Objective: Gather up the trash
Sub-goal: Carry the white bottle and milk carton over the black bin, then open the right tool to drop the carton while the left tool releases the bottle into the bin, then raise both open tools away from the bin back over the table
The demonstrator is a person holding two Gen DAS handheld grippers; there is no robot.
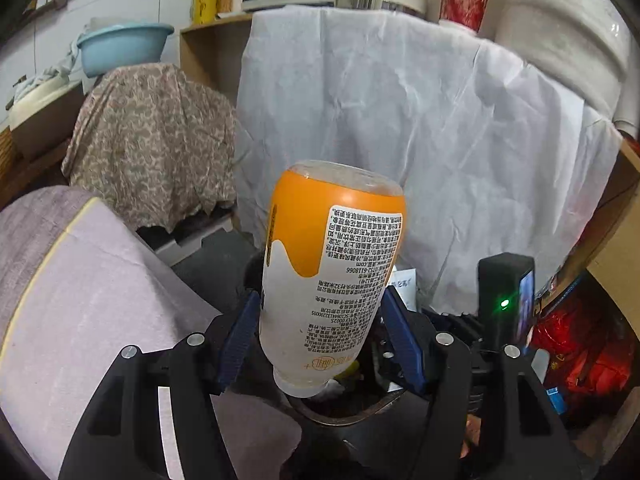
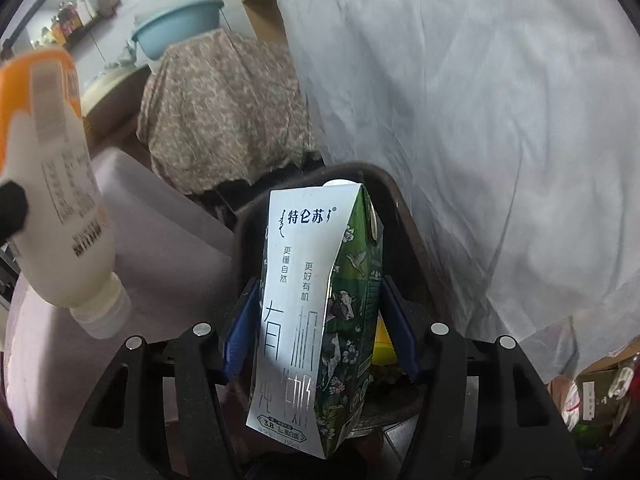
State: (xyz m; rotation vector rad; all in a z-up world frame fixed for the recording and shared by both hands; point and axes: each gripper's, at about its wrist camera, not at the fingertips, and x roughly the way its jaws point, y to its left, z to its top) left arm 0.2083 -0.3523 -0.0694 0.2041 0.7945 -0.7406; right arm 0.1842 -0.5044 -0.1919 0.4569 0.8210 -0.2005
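My left gripper (image 1: pixel 320 316) is shut on an orange-and-white plastic bottle (image 1: pixel 332 264), held upside down with its neck pointing down over the open dark trash bin (image 1: pixel 348 412). The bottle also shows at the left of the right wrist view (image 2: pixel 60 192). My right gripper (image 2: pixel 316 312) is shut on a white-and-green milk carton (image 2: pixel 316 312), held upright above the same dark bin (image 2: pixel 404 216). Some trash, including something yellow (image 2: pixel 382 344), lies inside the bin.
A white sheet (image 1: pixel 400 120) hangs right behind the bin. A purple cushioned seat (image 1: pixel 80 300) is to the left, a floral cloth-covered object (image 1: pixel 152 140) with a blue basin (image 1: pixel 124 46) behind it. Red bags (image 1: pixel 576 352) and a black device (image 1: pixel 506 296) sit at right.
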